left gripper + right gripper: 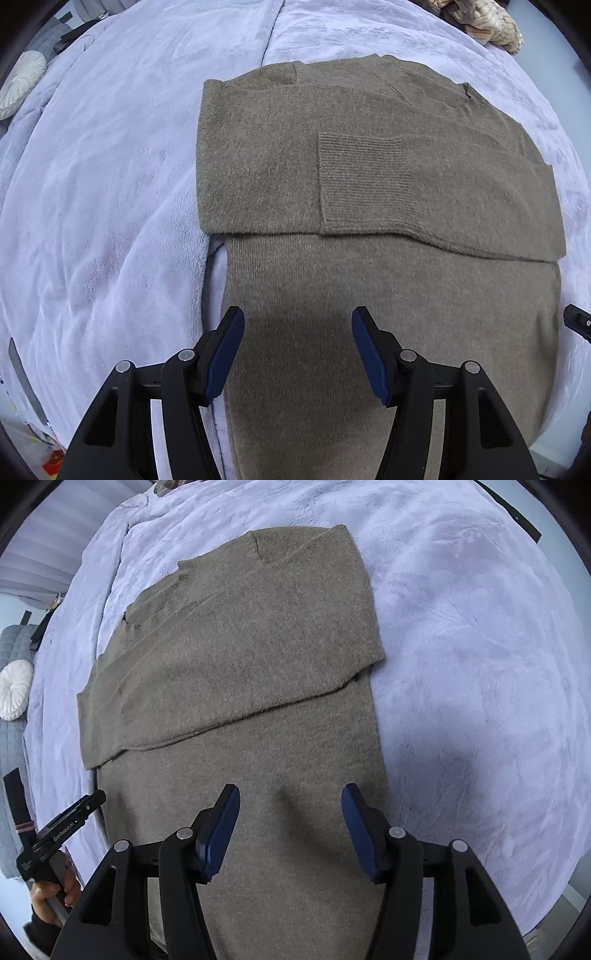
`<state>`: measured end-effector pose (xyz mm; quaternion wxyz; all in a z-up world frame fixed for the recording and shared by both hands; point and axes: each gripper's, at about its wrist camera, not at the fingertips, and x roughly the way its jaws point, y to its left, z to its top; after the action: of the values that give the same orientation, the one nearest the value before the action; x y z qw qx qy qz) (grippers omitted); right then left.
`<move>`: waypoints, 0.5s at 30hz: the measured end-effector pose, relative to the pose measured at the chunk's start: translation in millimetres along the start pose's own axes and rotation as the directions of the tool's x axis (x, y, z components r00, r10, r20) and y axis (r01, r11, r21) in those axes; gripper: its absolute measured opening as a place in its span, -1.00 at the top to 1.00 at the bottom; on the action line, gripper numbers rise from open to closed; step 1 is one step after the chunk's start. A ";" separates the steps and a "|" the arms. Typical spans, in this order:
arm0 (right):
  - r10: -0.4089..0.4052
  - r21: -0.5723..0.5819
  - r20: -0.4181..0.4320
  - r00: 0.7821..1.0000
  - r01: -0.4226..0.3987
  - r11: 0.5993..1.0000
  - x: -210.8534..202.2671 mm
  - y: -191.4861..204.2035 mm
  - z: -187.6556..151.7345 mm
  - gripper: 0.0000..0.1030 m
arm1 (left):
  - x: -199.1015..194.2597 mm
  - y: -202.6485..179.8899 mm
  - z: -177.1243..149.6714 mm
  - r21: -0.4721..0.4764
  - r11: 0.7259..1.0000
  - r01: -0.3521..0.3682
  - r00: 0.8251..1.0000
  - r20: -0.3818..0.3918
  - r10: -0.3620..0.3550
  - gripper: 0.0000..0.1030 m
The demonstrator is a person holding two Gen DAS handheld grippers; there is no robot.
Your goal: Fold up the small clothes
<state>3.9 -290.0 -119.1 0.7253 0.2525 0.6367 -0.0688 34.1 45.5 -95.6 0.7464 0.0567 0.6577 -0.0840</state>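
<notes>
The taupe sweater [369, 184] lay flat on the lavender bed [110, 184], sleeves folded across its far half, long axis running near to far. Both the left claw [297, 350] and right claw [290, 827] hovered apart and empty over its near hem, equally close.

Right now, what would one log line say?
left gripper: open, empty | right gripper: open, empty | brown sweater: sleeves folded in, flat on lavender blanket
</notes>
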 end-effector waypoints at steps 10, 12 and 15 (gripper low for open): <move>0.051 -0.008 -0.008 0.999 -0.051 0.999 -12.2 23.5 -28.2 -0.54 | -20.3 -3.1 -38.7 0.041 0.998 0.037 0.999 -0.024 -0.036 -0.51; 0.061 -0.013 -0.009 0.998 -0.062 0.998 -14.1 29.4 -32.9 -0.54 | -24.9 -0.8 -43.8 0.039 0.998 0.042 0.999 -0.015 -0.042 -0.87; 0.076 -0.010 -0.014 0.997 -0.076 0.997 -16.3 36.6 -38.5 -0.55 | -32.7 -0.4 -52.5 0.062 0.997 0.050 0.999 0.001 -0.050 -0.87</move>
<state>-17.8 -244.6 -95.6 0.7245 0.2730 0.6319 -0.0360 -21.0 57.0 -69.9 0.7429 0.0632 0.6550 -0.1231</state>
